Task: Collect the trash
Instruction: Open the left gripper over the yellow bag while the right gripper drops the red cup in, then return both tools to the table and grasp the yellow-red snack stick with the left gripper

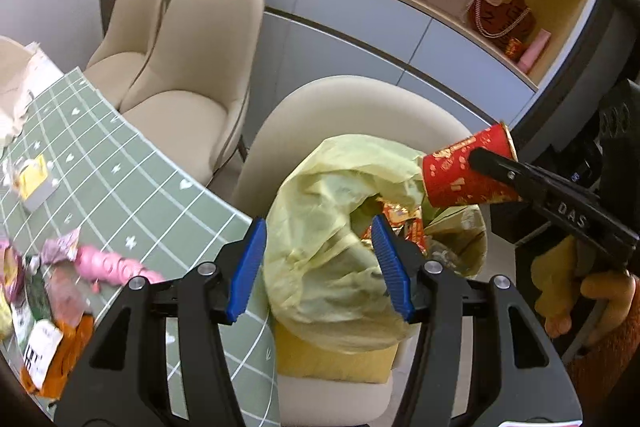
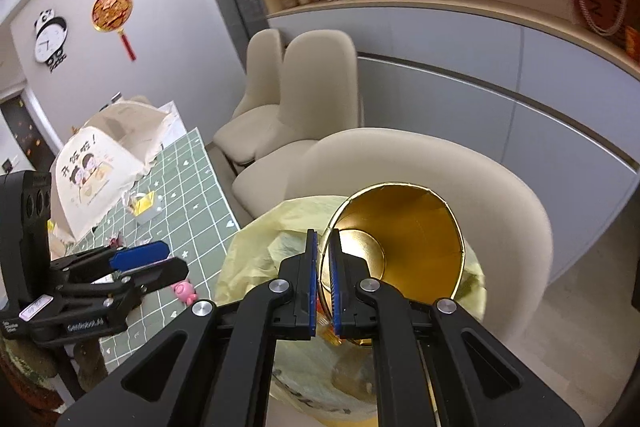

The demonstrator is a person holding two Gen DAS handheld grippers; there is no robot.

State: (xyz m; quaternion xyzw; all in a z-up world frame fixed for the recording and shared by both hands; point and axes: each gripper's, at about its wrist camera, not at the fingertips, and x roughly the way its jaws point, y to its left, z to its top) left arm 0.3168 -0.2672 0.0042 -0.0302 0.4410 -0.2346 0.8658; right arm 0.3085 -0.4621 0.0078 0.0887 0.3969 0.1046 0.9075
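Cup (image 1: 468, 171): red paper, gold inside, pinched by its rim wall, tipped mouth-out over the bag's opening, likely to drop in.
Bag (image 1: 340, 251): yellow, on a chair (image 1: 340, 107), mouth agape beside the surface (image 1: 132, 183).
Right hand-held gripper (image 2: 325, 281): closed on the cup.
Left hand-held gripper (image 1: 320, 263): parted, empty, straddling the bag's edge.
Wrappers (image 1: 108, 265): left on the surface.

The left gripper (image 1: 320, 267) stood with its jaws apart, empty, over the pale yellow plastic trash bag (image 1: 332, 279). Right of its fingers, the right gripper (image 1: 476, 157) pinched a red paper cup (image 1: 456, 175).
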